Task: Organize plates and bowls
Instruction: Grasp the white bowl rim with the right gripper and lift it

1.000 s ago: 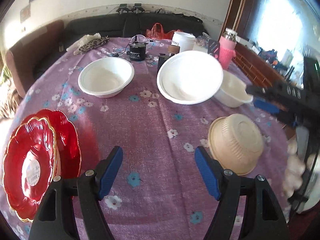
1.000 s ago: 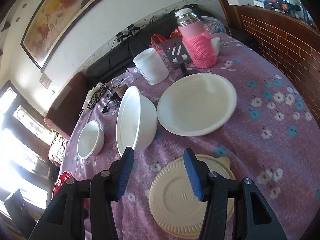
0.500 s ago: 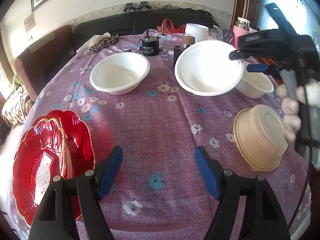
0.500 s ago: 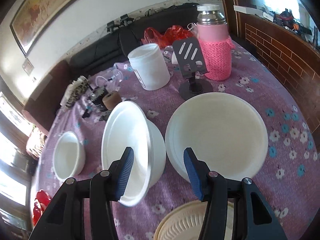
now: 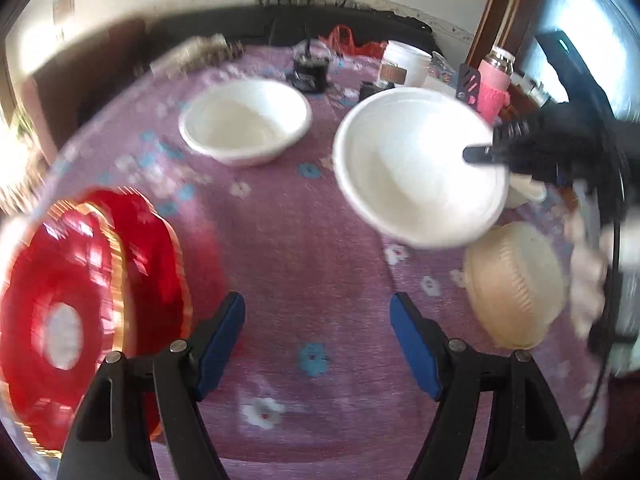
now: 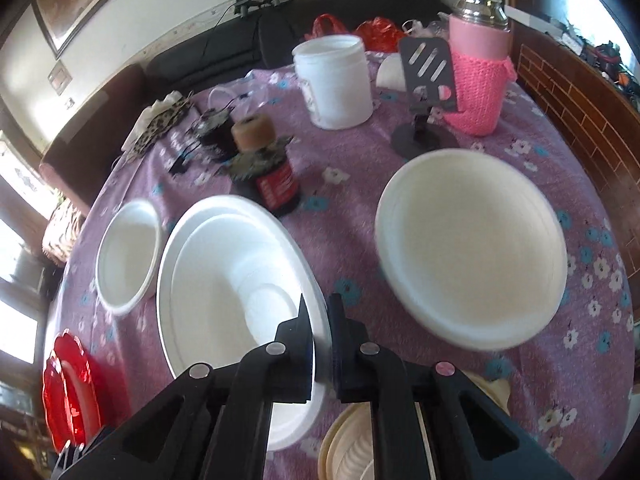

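Note:
My right gripper (image 6: 318, 312) pinches the near rim of the large white bowl (image 6: 224, 280), its jaws closing tight with one pad inside and one outside. The left wrist view shows that gripper (image 5: 480, 154) clamped on the right rim of the same bowl (image 5: 416, 176), which sits tilted. A smaller white bowl (image 5: 244, 124) stands to its left. Another wide white bowl (image 6: 472, 248) stands to its right. My left gripper (image 5: 318, 300) hangs open over bare cloth, with the stacked red plates (image 5: 80, 292) on one side and an upturned beige bowl (image 5: 516, 280) on the other.
The round table wears a purple flowered cloth (image 5: 304, 240). At its far side stand a white jar (image 6: 336, 80), a pink-sleeved flask (image 6: 478, 76), a black phone stand (image 6: 428, 92) and a dark bottle (image 6: 272, 176). A dark sofa runs behind the table, and a brick wall is on the right.
My right gripper has moved in over the large white bowl and shut on its rim. The left gripper has drifted slightly, still open, and its picture is now blurred.

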Available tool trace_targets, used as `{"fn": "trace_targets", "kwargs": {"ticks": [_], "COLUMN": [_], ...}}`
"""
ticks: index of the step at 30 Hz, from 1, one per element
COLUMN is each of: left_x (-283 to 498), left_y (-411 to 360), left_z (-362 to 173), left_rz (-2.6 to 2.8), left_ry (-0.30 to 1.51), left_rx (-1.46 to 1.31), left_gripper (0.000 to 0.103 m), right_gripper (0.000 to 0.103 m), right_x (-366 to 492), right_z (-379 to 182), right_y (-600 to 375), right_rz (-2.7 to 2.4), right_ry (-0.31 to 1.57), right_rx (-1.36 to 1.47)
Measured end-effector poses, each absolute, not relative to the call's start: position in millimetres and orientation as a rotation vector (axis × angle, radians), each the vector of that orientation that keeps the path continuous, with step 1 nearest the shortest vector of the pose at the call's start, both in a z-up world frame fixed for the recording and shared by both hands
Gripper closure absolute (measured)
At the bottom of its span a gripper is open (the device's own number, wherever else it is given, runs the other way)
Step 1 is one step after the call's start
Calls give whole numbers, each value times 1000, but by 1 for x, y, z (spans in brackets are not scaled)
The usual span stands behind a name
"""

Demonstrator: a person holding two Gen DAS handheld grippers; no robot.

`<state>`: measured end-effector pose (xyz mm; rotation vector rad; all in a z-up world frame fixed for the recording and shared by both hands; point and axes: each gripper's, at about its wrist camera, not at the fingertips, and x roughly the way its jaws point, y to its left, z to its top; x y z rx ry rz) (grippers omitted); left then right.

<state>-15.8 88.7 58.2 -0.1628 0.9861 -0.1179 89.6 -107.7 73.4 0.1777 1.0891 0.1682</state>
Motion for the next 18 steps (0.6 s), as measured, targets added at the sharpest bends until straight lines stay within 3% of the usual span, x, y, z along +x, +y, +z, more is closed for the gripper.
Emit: {"fn": "trace_targets", "kwargs": {"ticks": [7,18], "left_x": [2,62], "left_y": [83,76], "left_z": [57,28], "left_rz": [-138,-132], "left_ry": [997,1067], "left_rx": [-232,-342], "left_gripper": [29,29], "right_gripper": [95,92], "right_x": [78,76], "right_z": [58,47], "right_y": [-109,-121], "right_rz": [212,225], "right_ry": [1183,1158], "right_rx": [147,142]}}
